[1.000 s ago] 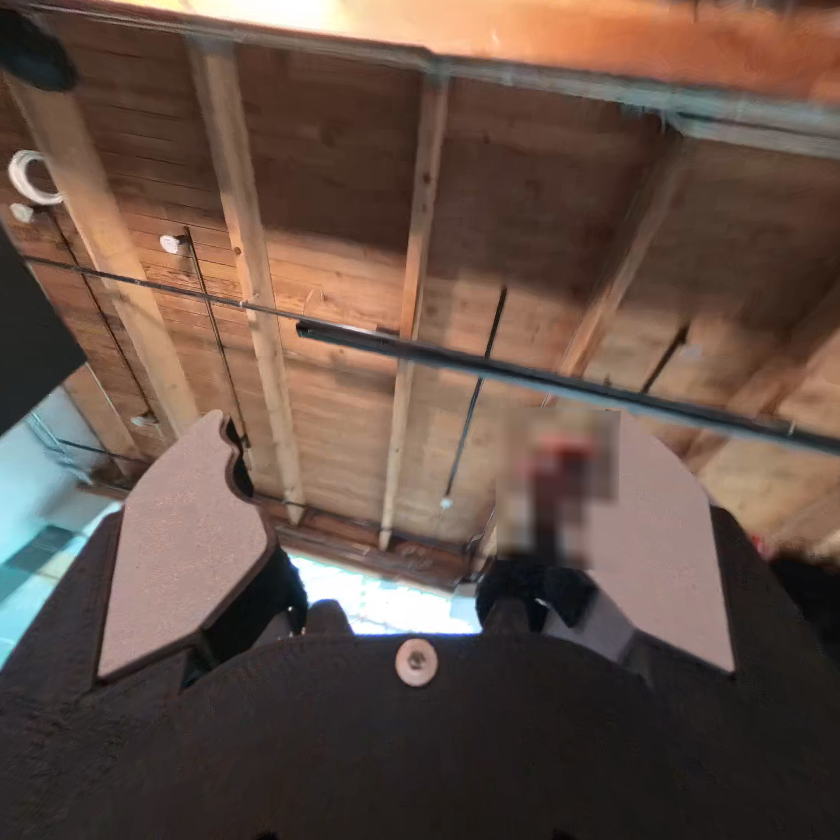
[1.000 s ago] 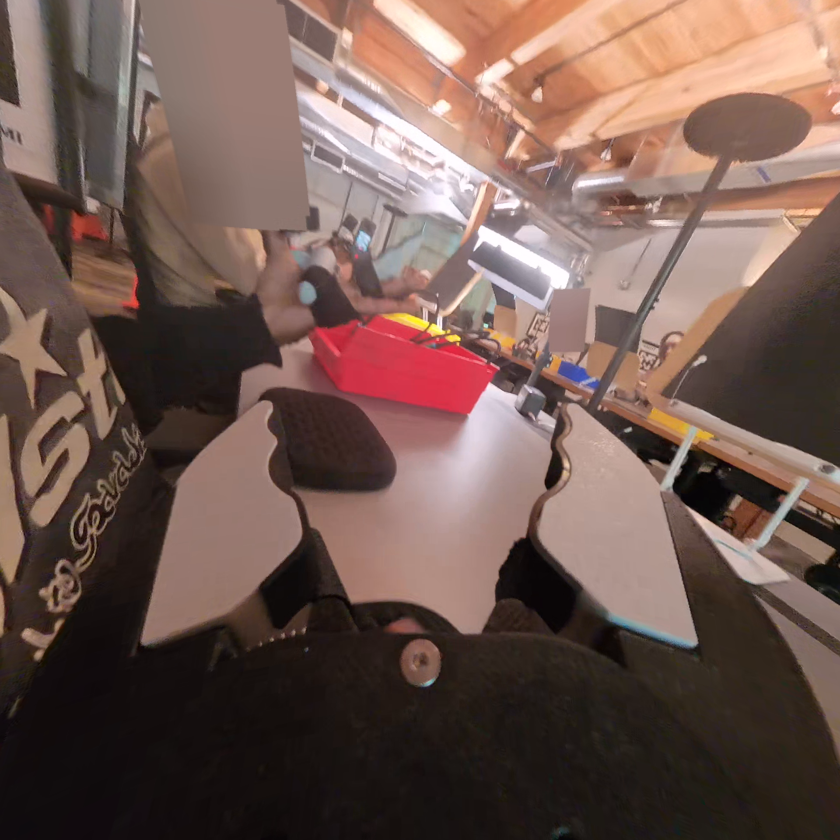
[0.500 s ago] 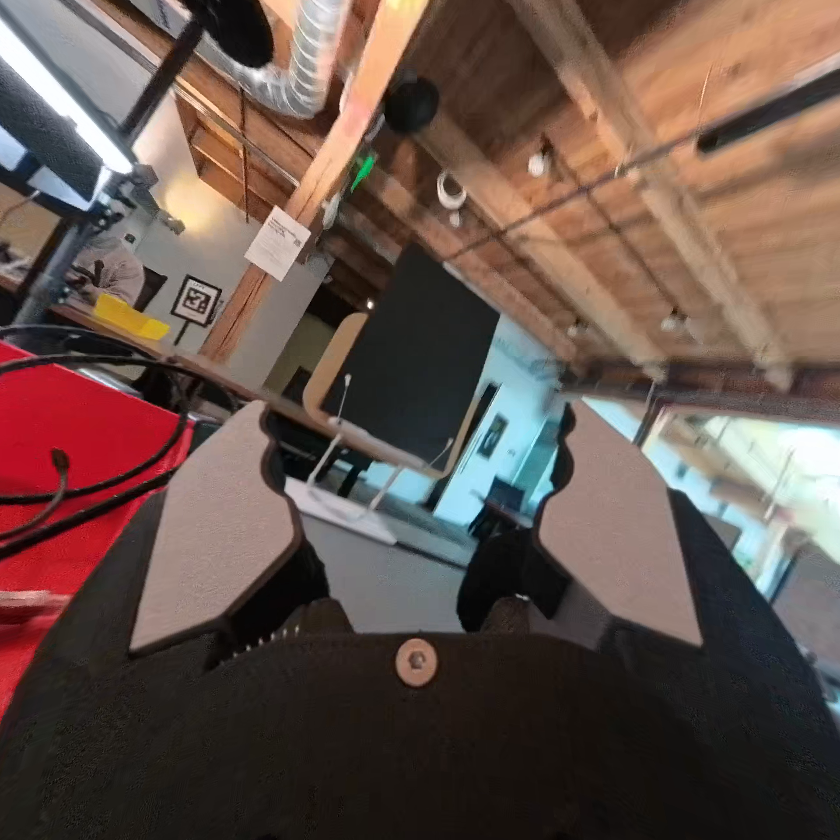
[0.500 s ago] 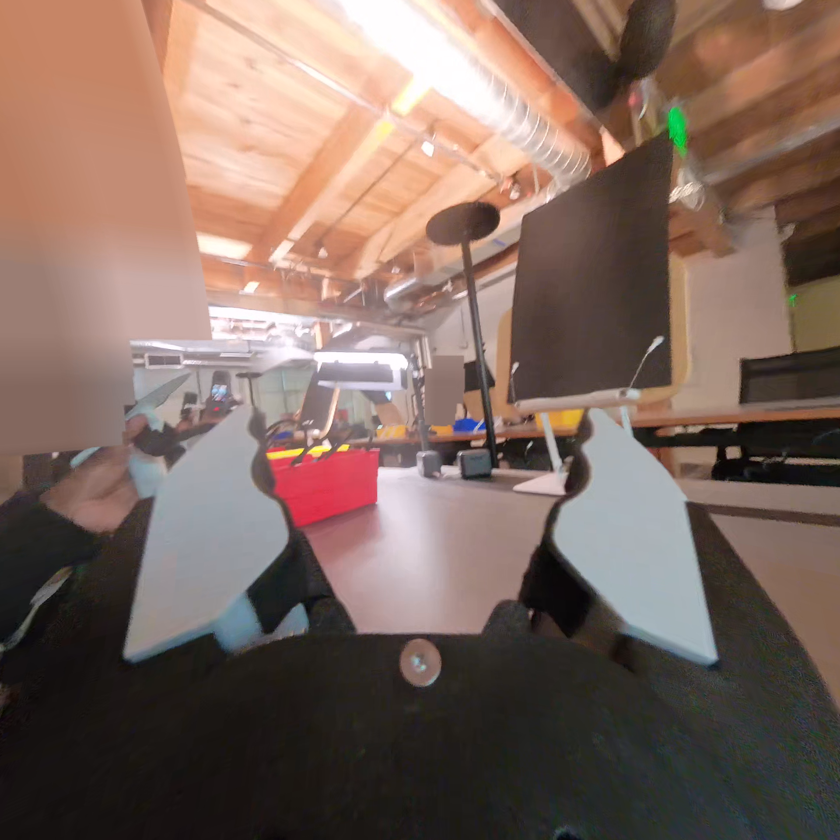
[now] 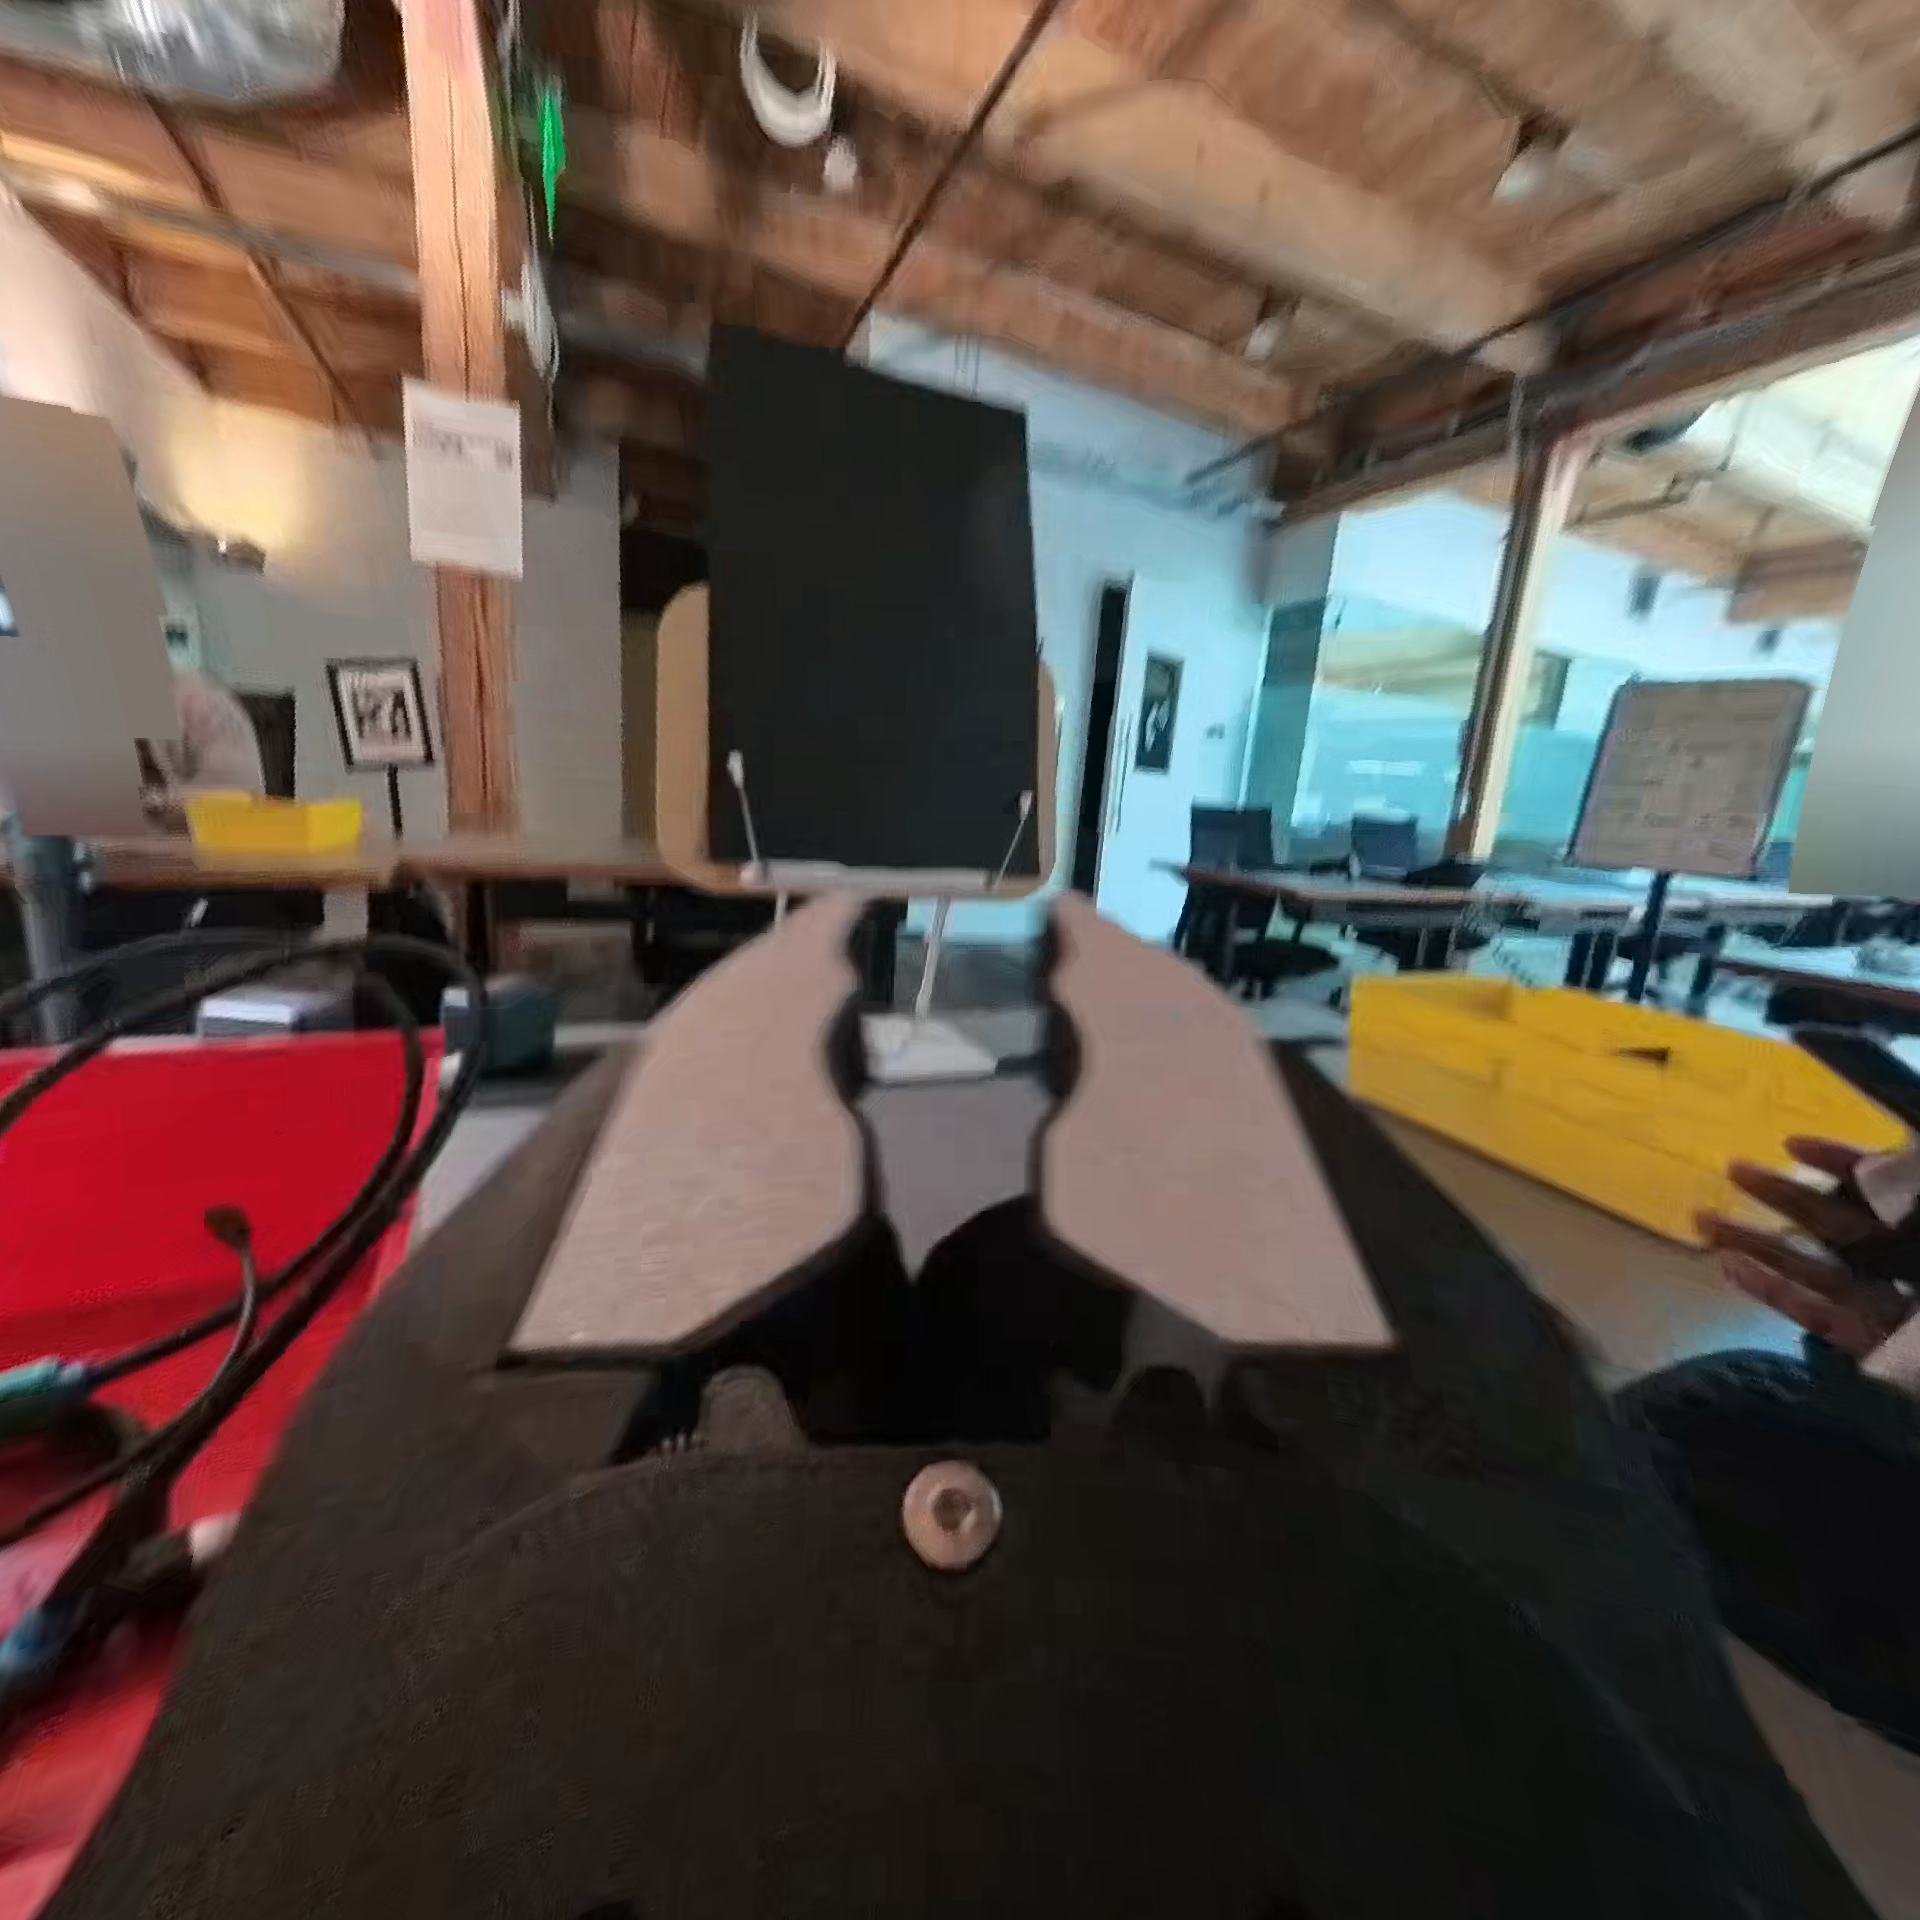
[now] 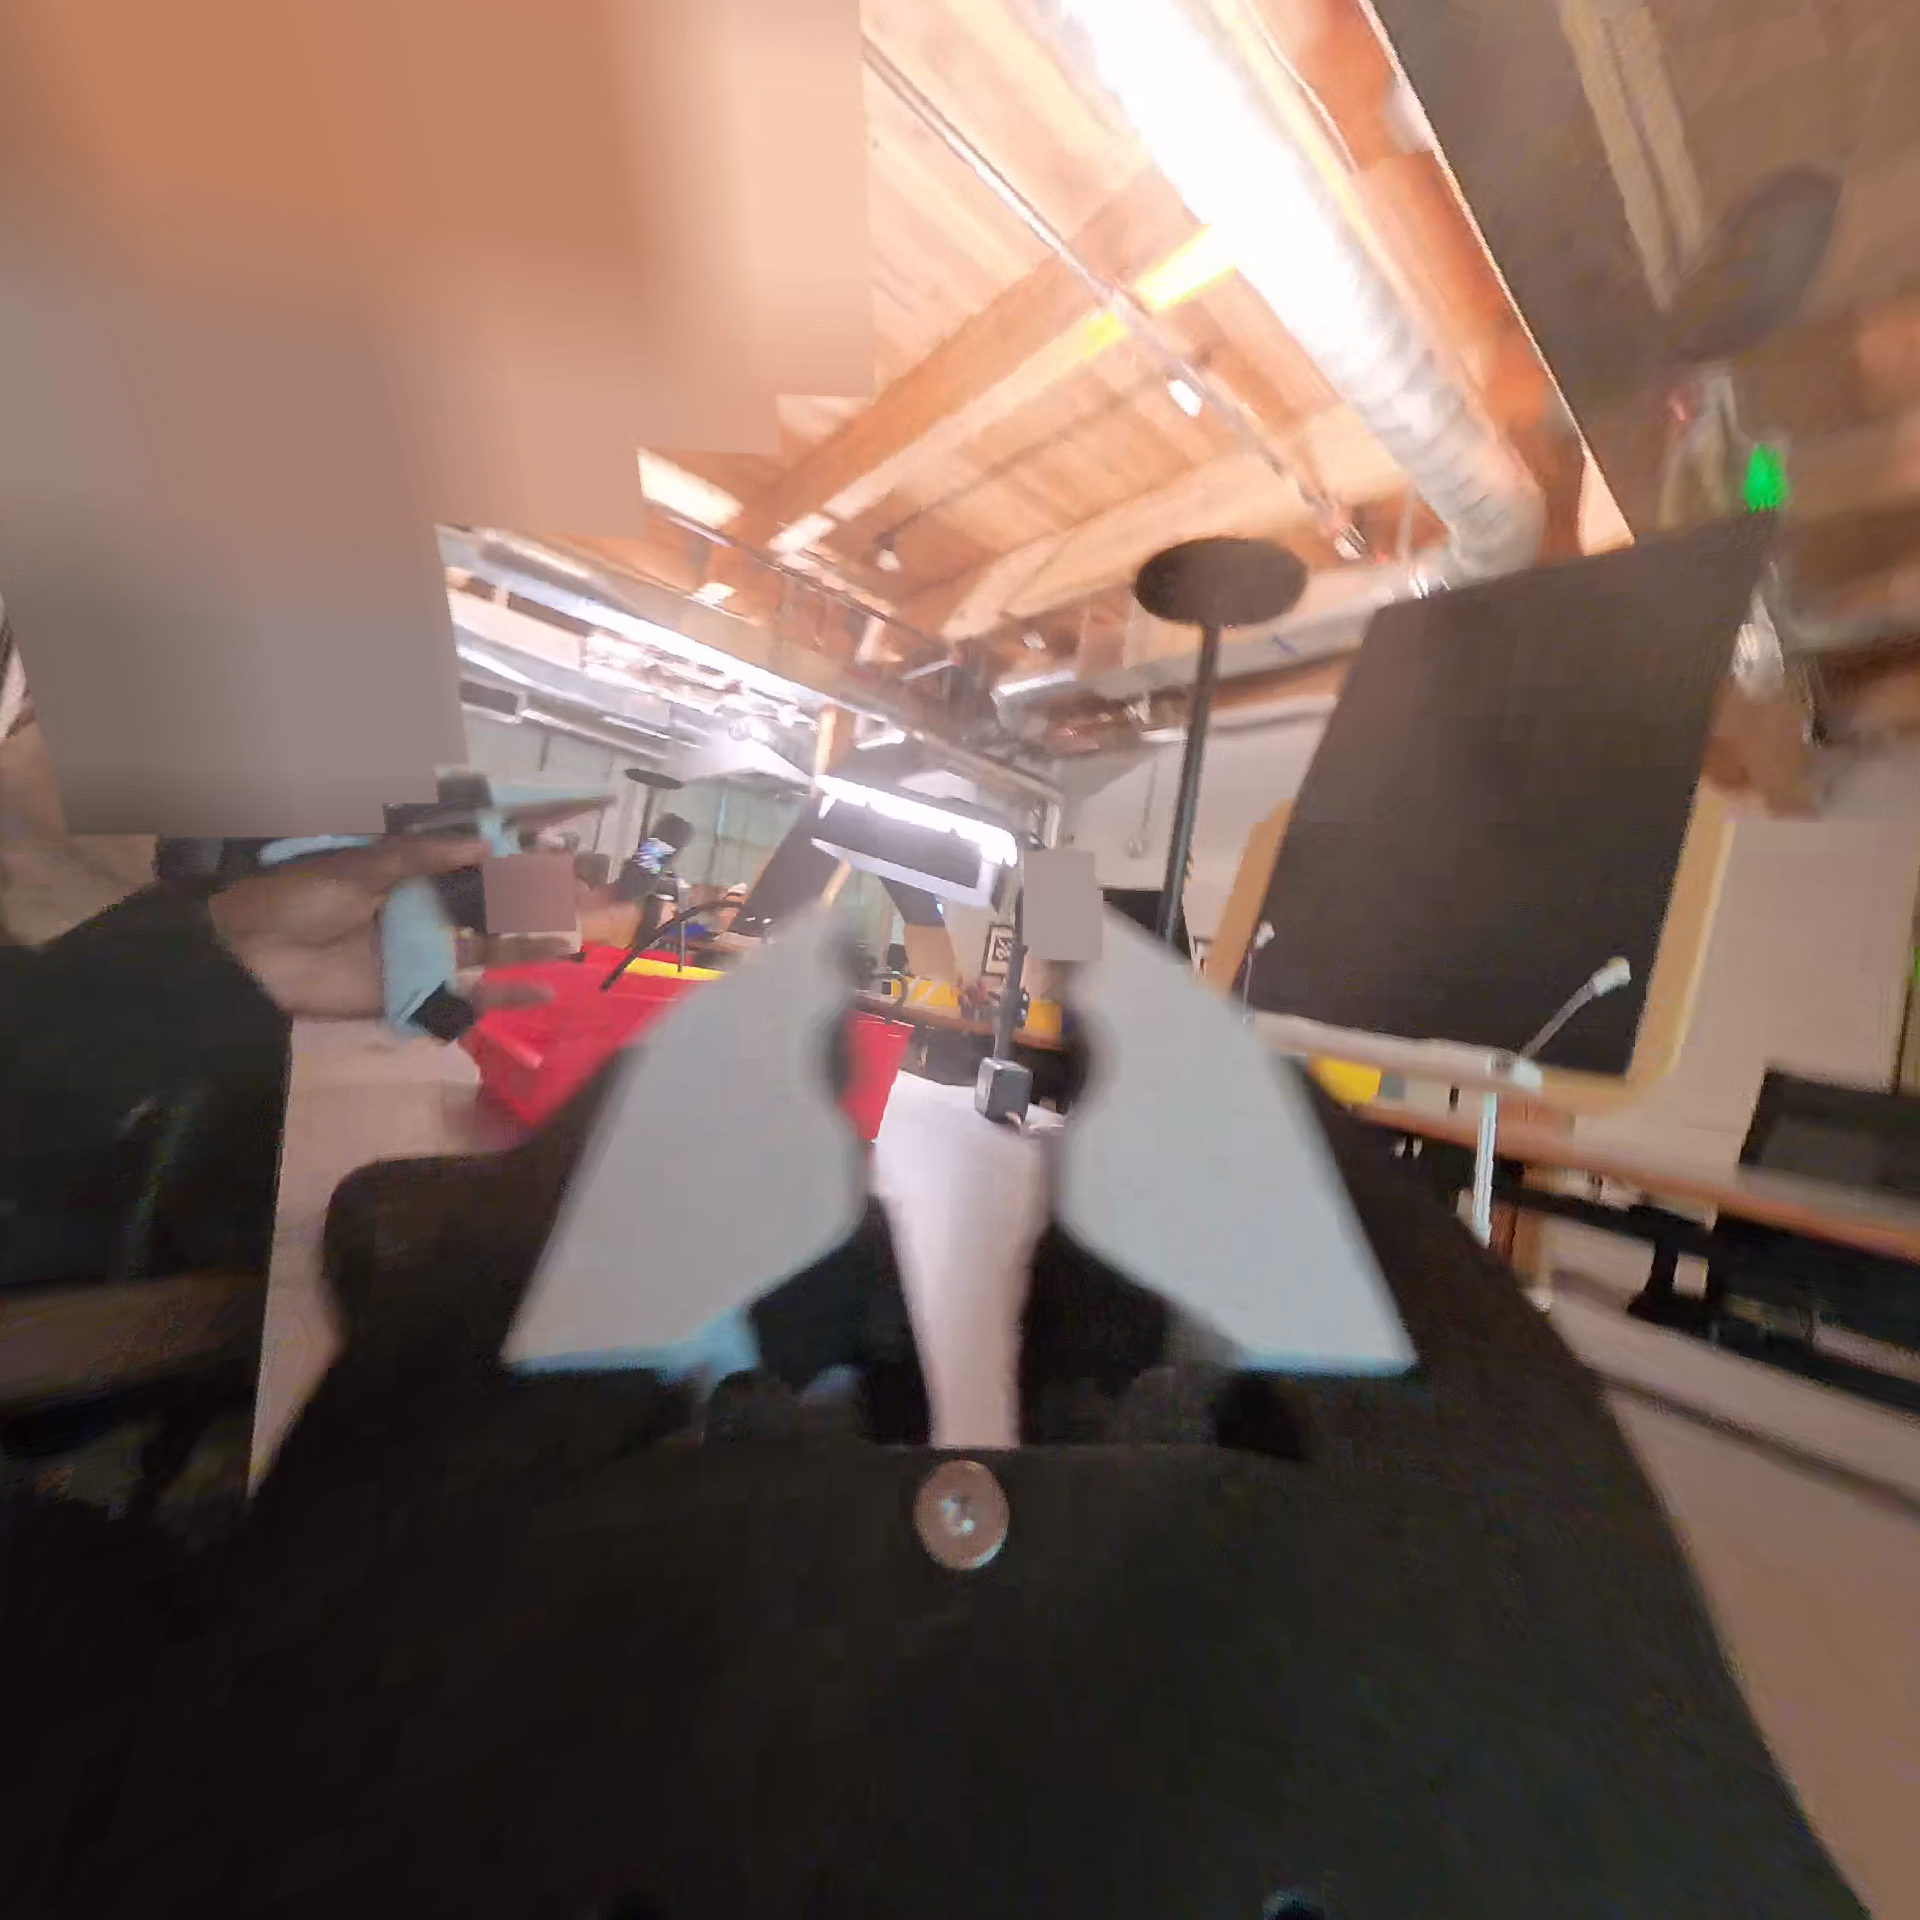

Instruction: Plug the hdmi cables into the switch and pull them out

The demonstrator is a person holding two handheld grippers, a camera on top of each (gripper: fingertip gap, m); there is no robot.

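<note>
Both grippers swung down from ceiling to level, fingers narrowed. Left gripper [image 5: 951, 920] and right gripper [image 6: 961, 940] slightly apart, empty. Black cables [image 5: 343, 1174] over red bin [image 5: 156, 1164], left of left gripper.

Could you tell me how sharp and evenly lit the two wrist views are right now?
Left wrist view: soft motion blur, worst at the ceiling and edges; the left hand-held gripper and red bin read clearly; bright windows on the right wash out. Right wrist view: heavier smear, the right hand-held gripper has fuzzy edges, and the ceiling light strip glares.
</note>
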